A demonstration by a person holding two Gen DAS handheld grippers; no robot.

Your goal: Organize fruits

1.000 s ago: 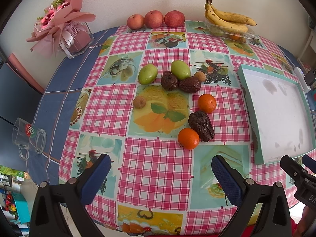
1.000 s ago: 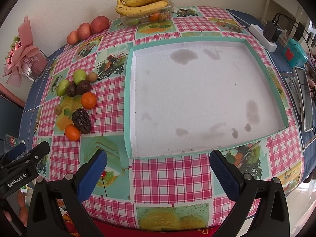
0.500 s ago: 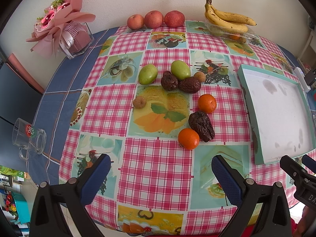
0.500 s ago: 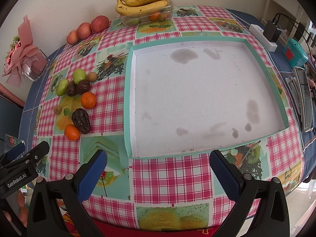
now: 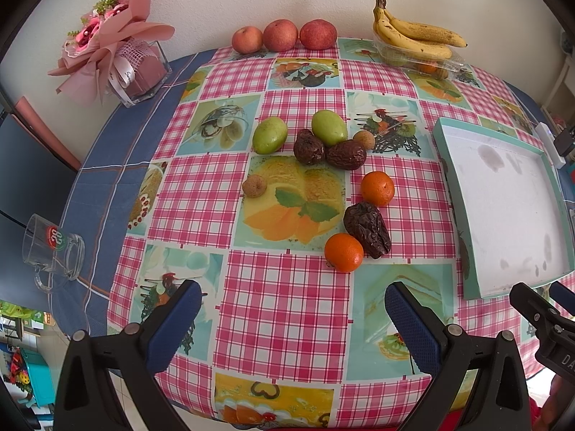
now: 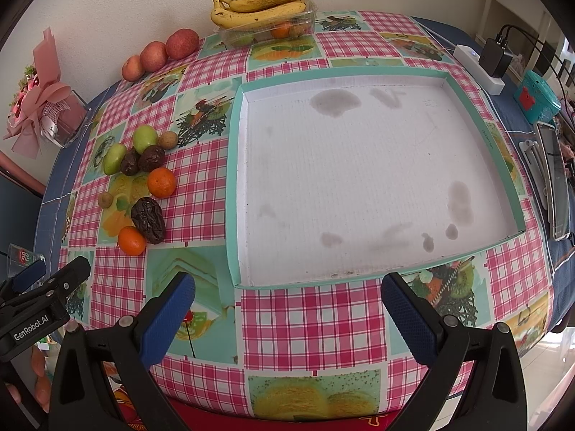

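I hold the left gripper (image 5: 289, 307) and right gripper (image 6: 287, 300) with jaws wide, empty. Loose fruit cluster (image 5: 325, 176) lies left of the teal tray (image 6: 233, 194) (stained floor). Bananas (image 6: 260, 5), apples (image 5: 282, 35), glass mug (image 5: 52, 251) stand well apart.

**Colours on the table**

A pink-and-white checked oilcloth (image 5: 280, 309) with printed fruit panels is covering the table over a blue cloth (image 5: 107, 179). Two bright orange mandarins (image 5: 344, 252), two smooth green fruits (image 5: 269, 135) and wrinkled dark brown dates (image 5: 366, 229) are showing against it. The shallow white tray (image 6: 359, 179) is wearing a teal rim and grey stains. Yellow, brown-speckled bananas (image 6: 258, 9) and red apples (image 5: 280, 35) are glowing behind.
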